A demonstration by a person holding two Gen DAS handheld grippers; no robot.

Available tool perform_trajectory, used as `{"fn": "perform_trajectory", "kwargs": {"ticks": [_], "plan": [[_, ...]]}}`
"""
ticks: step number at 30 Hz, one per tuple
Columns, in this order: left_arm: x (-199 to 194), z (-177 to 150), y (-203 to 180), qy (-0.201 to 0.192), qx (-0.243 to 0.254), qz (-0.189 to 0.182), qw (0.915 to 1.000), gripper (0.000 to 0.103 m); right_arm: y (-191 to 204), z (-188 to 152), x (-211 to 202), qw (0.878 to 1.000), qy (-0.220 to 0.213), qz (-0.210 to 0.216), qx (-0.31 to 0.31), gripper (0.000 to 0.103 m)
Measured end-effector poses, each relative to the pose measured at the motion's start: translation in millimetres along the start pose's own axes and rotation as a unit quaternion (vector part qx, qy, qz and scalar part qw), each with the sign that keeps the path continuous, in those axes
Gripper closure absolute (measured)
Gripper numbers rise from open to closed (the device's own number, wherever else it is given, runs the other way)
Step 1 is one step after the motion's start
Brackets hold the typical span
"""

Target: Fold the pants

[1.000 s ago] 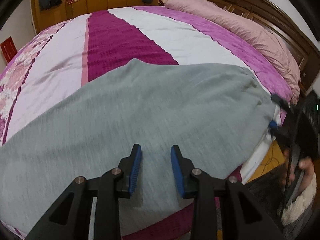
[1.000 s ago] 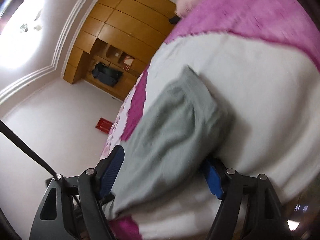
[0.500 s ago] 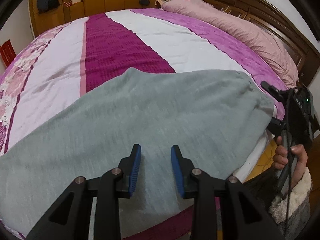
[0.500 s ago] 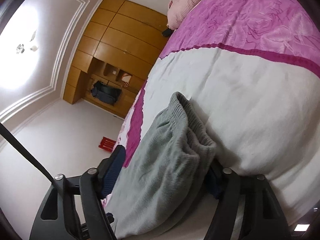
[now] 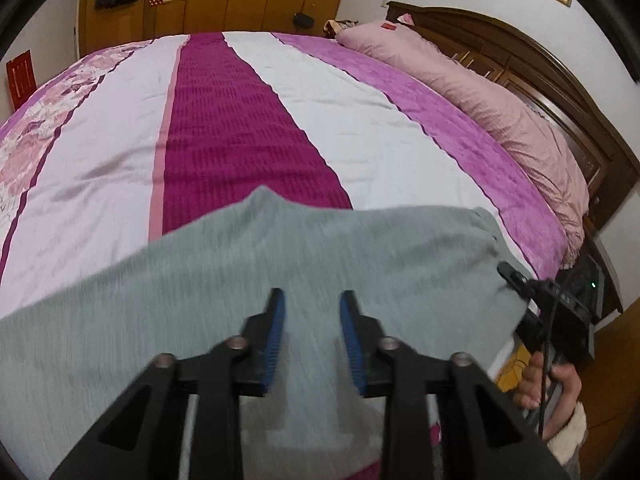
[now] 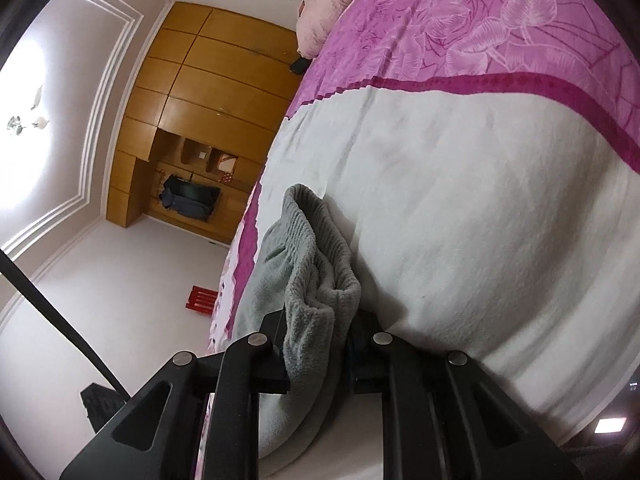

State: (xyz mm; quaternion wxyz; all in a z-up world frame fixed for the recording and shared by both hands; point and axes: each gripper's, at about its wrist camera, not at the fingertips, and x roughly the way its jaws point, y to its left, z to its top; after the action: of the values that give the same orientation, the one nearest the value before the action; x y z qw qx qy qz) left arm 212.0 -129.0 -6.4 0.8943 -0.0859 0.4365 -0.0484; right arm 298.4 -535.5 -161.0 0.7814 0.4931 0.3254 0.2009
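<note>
1. Grey pants (image 5: 304, 280) lie spread across the near edge of the bed (image 5: 360, 120), over its white, magenta and pink stripes.
2. Left gripper (image 5: 311, 332) hangs just above the grey cloth — blue pads parted, nothing between them.
3. Right gripper (image 6: 318, 350) is over at the waistband end, its fingers clamped on the bunched, ribbed waistband.
4. In the left view the right gripper (image 5: 560, 312) shows at the pants' right corner, with the person's hand (image 5: 552, 384) on its handle.
5. A pink pillow (image 5: 500, 104) runs along the dark wooden headboard (image 5: 560, 64) — well apart from the pants.
6. A wooden wardrobe (image 6: 208, 92) fills the far wall.
</note>
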Motion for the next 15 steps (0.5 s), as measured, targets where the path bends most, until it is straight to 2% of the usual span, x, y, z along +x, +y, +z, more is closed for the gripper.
{"fn": "perform_trajectory", "kwargs": {"ticks": [3,5,6,7,11,13,15], "plan": [[16.0,3.6,1.0,0.004,-0.005,0.022,0.9997,0.097,2.8,-0.5,0.8,1.0,-0.001,-0.003,0.0,0.087],[35.9,1.1,7.6,0.028,-0.022,0.048,0.9982,0.099,3.9,-1.4,-0.2,1.0,-0.002,-0.002,0.0,0.087],[48.1,-1.2,13.1,0.045,-0.034,0.053,0.997,0.101,5.8,-1.6,0.6,1.0,-0.002,-0.003,-0.001,0.087],[53.1,-3.0,17.2,0.043,-0.044,0.051,0.9968,0.101,6.5,-1.7,1.2,1.0,-0.002,-0.004,-0.002,0.087],[26.5,-6.3,10.5,0.018,-0.048,0.064,0.9966,0.101,7.0,-2.8,-0.1,1.0,-0.001,-0.006,-0.005,0.087],[5.9,-17.5,4.2,0.002,-0.051,0.069,0.9963,0.101,6.5,-3.0,0.3,1.0,-0.001,-0.006,-0.002,0.087],[-0.6,-35.0,-2.8,0.005,-0.047,0.068,0.9966,0.101,7.7,-3.2,0.9,1.0,-0.002,-0.009,-0.001,0.087]]}}
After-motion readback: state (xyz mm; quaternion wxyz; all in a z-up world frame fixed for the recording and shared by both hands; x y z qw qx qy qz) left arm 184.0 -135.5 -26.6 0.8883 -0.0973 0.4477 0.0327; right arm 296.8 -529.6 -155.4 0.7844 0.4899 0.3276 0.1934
